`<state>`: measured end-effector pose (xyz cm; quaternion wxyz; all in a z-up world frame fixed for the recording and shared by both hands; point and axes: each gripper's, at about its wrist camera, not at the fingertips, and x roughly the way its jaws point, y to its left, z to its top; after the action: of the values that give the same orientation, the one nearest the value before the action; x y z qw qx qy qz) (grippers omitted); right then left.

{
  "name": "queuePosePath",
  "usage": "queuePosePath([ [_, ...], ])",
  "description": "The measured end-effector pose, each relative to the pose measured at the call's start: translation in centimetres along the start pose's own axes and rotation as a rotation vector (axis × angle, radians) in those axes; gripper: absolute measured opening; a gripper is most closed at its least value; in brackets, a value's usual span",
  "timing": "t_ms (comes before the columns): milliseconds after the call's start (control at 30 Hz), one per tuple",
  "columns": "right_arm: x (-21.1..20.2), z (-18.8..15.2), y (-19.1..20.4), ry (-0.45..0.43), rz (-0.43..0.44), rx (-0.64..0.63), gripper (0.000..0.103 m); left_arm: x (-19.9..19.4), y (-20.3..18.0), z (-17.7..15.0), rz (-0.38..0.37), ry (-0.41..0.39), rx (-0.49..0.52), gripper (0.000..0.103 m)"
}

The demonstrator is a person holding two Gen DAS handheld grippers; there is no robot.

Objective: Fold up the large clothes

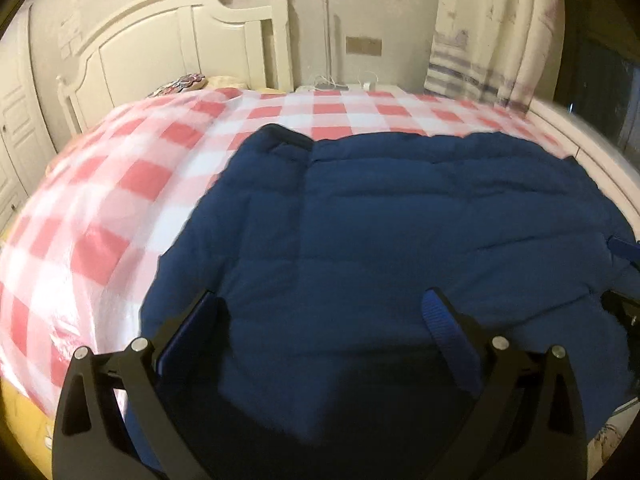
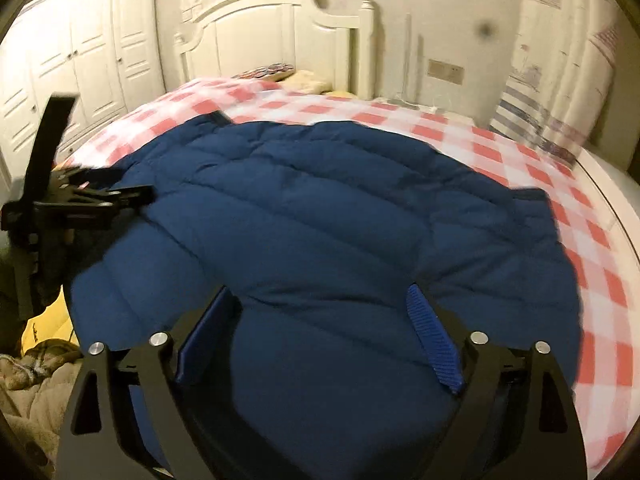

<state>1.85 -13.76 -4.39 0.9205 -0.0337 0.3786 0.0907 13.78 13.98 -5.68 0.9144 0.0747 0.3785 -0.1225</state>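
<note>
A large navy quilted jacket lies spread on a bed with a red and white checked cover. It also shows in the right wrist view. My left gripper is open, its blue-padded fingers wide apart just above the jacket's near edge, holding nothing. My right gripper is open too, over the jacket's near part and empty. The left gripper also shows from the side in the right wrist view at the jacket's left edge.
A white headboard and pillows stand at the far end of the bed cover. A white wardrobe is at the left, curtains at the right. A beige plaid blanket lies at lower left.
</note>
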Motion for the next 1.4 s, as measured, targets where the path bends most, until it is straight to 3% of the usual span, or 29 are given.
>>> queuePosePath([
  [100,-2.6,-0.2,-1.9,-0.023,-0.148,0.036,0.082,-0.9,0.8,-0.5,0.051,-0.017,0.005,0.101],
  [200,-4.1,-3.2,-5.9,0.003,-0.199,0.129,0.082,-0.9,2.0,-1.8,0.046,-0.036,0.001,0.101],
  [367,-5.5,-9.4,-11.6,-0.023,-0.09,0.414,0.083,-0.7,1.6,-2.1,0.073,-0.044,0.032,0.101],
  [467,-8.1,-11.0,-11.9,-0.063,-0.129,0.425,0.083,-0.6,1.8,-1.9,0.064,-0.033,0.025,0.101],
  [600,-10.3,-14.4,-12.9,-0.111,0.013,0.559,0.083,-0.7,1.7,-1.9,0.079,-0.036,0.031,0.101],
  [733,-8.5,-17.4,-12.1,-0.126,0.254,0.689,0.082,-0.6,1.6,-1.9,0.086,-0.034,0.031,0.101],
  [867,-7.2,-16.1,-11.3,-0.206,0.39,0.704,0.073,-0.6,1.6,-1.9,0.084,-0.034,0.031,0.101],
  [1033,-6.4,-13.3,-9.9,-0.241,0.384,0.633,0.077,-0.6,1.7,-1.9,0.084,-0.035,0.029,0.101],
  [1233,-3.7,-9.7,-9.6,-0.202,0.308,0.645,0.077,-1.5,1.4,-0.9,0.073,0.014,-0.019,0.099],
  [1300,-3.9,-9.0,-9.5,-0.234,0.26,0.629,0.064,-3.3,0.3,0.1,-0.001,-0.022,-0.028,0.099],
  [1400,-4.8,-8.1,-9.0,-0.297,0.214,0.592,0.055,-4.7,-3.0,1.7,-0.042,-0.066,0.039,0.099],
])
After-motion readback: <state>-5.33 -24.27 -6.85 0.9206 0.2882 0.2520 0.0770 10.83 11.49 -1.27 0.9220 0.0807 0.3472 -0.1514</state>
